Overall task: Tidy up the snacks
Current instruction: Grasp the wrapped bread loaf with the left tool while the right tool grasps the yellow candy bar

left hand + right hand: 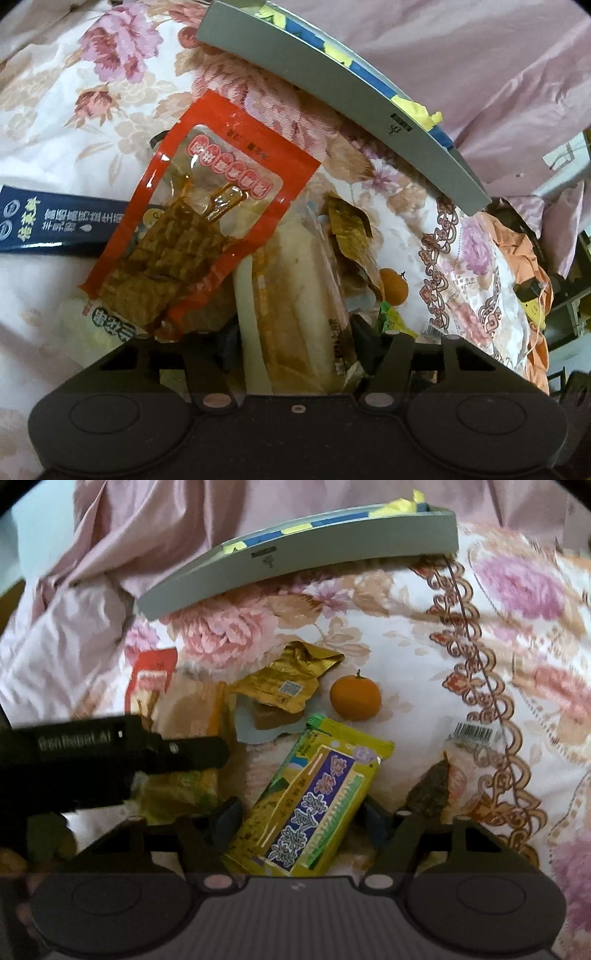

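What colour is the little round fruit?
Orange, with a small dark stem on top; the right wrist view shows it best.

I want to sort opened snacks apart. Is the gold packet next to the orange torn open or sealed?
Open. The gold packet is crumpled and its edge gapes beside the orange, with a brown block showing just below it.

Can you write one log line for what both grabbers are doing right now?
left gripper: open around clear-wrapped pale bread | right gripper: open around yellow-green snack packet | grey tray: behind, on floral bedding

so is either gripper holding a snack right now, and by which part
Left gripper spans the pale bread packet at its near end; right gripper spans the yellow-green packet likewise. Whether either actually grips cannot be told.
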`<state>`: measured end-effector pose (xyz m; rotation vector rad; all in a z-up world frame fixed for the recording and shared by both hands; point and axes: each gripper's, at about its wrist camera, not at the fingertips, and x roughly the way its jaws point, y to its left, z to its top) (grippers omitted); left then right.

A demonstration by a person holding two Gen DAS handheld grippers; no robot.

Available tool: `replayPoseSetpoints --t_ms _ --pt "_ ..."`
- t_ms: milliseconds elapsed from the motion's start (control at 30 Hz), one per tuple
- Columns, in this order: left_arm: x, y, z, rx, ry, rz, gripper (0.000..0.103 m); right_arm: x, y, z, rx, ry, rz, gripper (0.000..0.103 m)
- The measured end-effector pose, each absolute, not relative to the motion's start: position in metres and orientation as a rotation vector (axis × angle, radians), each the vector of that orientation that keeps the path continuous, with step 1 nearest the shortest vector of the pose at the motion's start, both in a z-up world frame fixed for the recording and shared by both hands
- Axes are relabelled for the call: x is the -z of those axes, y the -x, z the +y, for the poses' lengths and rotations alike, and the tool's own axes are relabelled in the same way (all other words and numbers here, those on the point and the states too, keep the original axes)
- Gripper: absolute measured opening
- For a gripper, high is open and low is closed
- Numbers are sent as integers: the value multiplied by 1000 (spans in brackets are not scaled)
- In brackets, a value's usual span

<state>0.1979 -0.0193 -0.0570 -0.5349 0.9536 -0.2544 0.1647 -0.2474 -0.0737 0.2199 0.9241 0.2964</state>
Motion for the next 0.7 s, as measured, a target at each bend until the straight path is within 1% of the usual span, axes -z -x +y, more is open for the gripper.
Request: replayPoseSetpoints --t_ms 200,267,333,400,433,567,700 --pt "54 -190 -20 243 539 968 58 72 -162 -252 -305 -248 921 66" --pt "52 -186 -20 239 540 973 58 71 -160 -256 -310 -275 922 56" --pt "49 -181 -19 231 550 977 57 70 -159 -261 -317 -319 927 51" --pt "47 -177 -16 224 572 982 57 70 -158 -268 -327 -376 935 49" --pt "46 -175 -15 221 583 983 57 70 -158 -272 -330 -403 936 45" --pt "40 -167 -13 216 594 985 56 71 -157 -282 -345 -493 937 44" --pt "35 -160 -14 216 595 988 56 68 -157 -286 -351 -510 917 44"
